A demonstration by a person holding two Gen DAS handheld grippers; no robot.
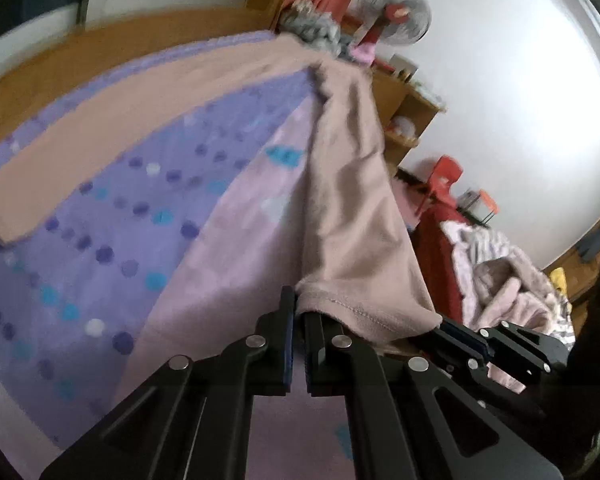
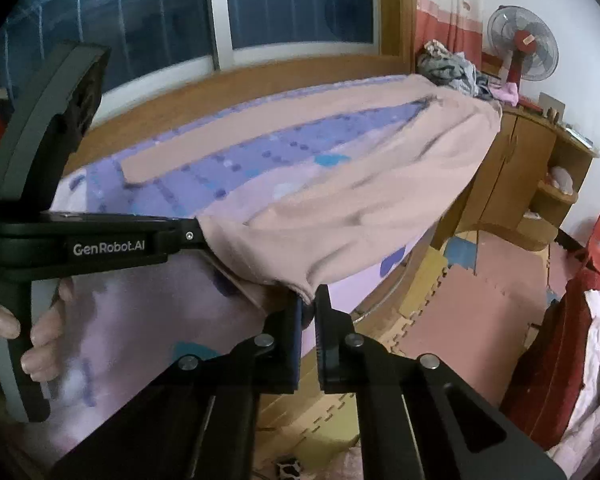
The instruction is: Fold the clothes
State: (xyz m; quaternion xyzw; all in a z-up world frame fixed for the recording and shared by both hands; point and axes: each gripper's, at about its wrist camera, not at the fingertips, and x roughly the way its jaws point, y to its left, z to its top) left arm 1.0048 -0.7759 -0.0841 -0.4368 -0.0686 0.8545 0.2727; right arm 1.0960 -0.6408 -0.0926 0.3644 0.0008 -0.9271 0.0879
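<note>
Left wrist view: the left gripper has its jaws pinched on the stitched hem of a pink garment, at its near corner. The right gripper shows just to the right, nipping the same hem, so the hem hangs as a short span between the two. From there the cloth rises in a long band toward the far end of the bed, where it bends and runs back as a flat strip lying on the purple dotted bedspread. Past the far end sit a grey heap of clothes and a standing fan. To the right are wooden shelves, a red chair and a pile of laundry, all apart from the garment.

Right wrist view: the right gripper is closed on a bunched corner of the garment. The left gripper, held by a hand, clamps the hem at the left. The cloth stretches away, long axis running toward the far right corner of the bed, near the fan. A window lies behind, a wooden cabinet and foam floor mats to the right.
</note>
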